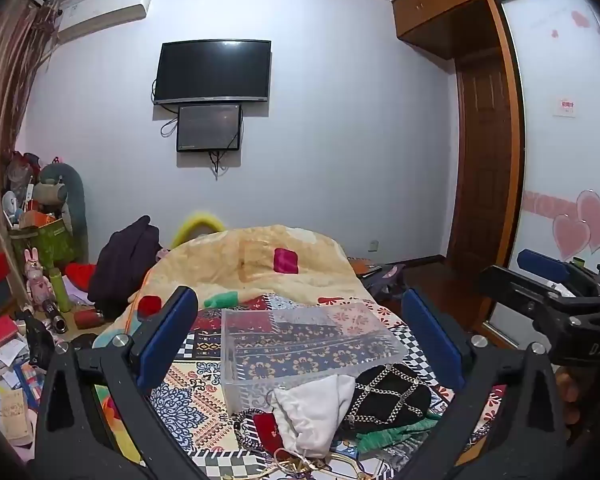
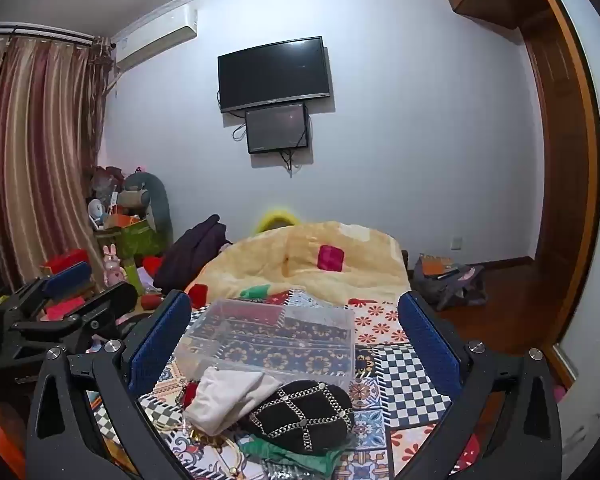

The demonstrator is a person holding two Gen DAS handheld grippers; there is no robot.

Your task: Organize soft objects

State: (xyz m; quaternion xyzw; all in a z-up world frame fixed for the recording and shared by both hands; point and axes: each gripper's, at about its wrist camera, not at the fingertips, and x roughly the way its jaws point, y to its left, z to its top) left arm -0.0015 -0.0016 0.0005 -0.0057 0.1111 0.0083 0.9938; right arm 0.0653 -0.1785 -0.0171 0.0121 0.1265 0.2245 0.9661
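- Nearest, both claws hang above the foot of the bed: the left claw (image 1: 300,344) has its blue pads spread wide with nothing between them, and the right claw (image 2: 296,344) is likewise wide apart and empty.
- In the left wrist view the right claw shows side-on at 3 o'clock; in the right wrist view the left one sits at 9 o'clock. Neither touches any item.
- Just beyond the fingers, at 6 o'clock in both views, lies the pile of soft things on the patterned bedspread (image 2: 412,364): a white cloth pouch (image 1: 316,412), a black chain-trimmed cap (image 1: 388,400) touching it on the right, a green fabric piece (image 1: 396,434) partly under the cap, and a small red pouch (image 1: 266,426) beside some beaded strands.
- Directly behind the pile, toward 12 o'clock, stands the clear plastic box (image 1: 300,340); only the bedspread pattern shows through its walls, so it looks empty.
- Judged from this, sorting has not visibly begun: every soft item is still outside the box, and all of them remain to be picked up and placed, assuming the box is the destination.
- Farther off, a cream quilt (image 1: 260,260) is heaped across the bed, and a dark television (image 1: 214,70) hangs on the far wall.
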